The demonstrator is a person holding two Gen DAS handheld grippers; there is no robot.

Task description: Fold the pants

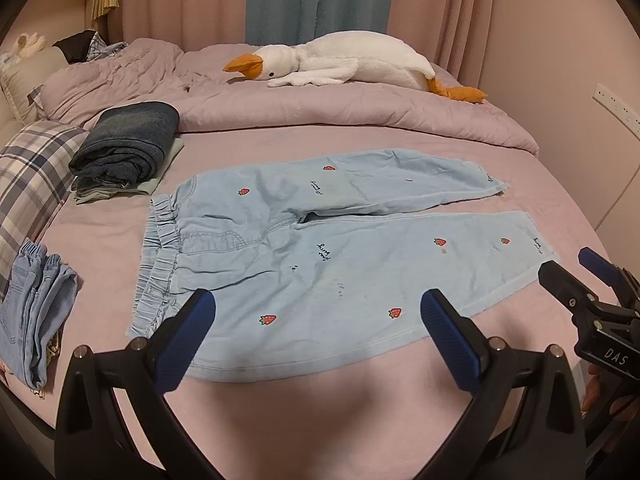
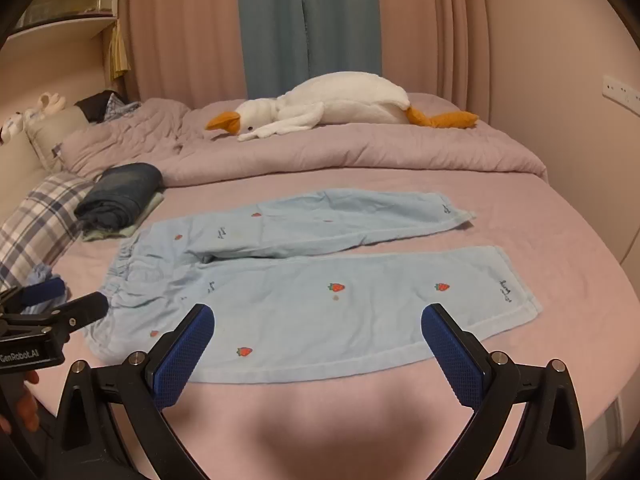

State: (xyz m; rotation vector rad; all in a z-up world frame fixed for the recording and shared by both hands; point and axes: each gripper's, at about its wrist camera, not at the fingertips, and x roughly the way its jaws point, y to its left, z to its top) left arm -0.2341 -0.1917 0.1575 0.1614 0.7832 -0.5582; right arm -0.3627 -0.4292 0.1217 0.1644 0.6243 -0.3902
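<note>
Light blue pants [image 1: 320, 248] with small red strawberries lie spread flat on the pink bed sheet [image 1: 320, 408], waistband to the left, both legs pointing right and slightly apart. My left gripper [image 1: 318, 312] hovers open over the near leg by the waistband end, nothing between its blue pads. The right gripper [image 1: 568, 264] shows at that view's right edge, near the leg hem. In the right wrist view the same pants [image 2: 304, 280] lie ahead, and my right gripper [image 2: 318, 320] is open above the near leg. The left gripper [image 2: 68, 300] appears at the left by the waistband.
A folded dark denim stack [image 1: 128, 148] and a plaid pillow [image 1: 32, 176] sit left of the pants. Folded light jeans [image 1: 36, 312] lie at the near left. A white plush goose [image 1: 352, 64] rests on the bunched quilt [image 1: 280, 108] behind. Curtains and a wall close off the back and right.
</note>
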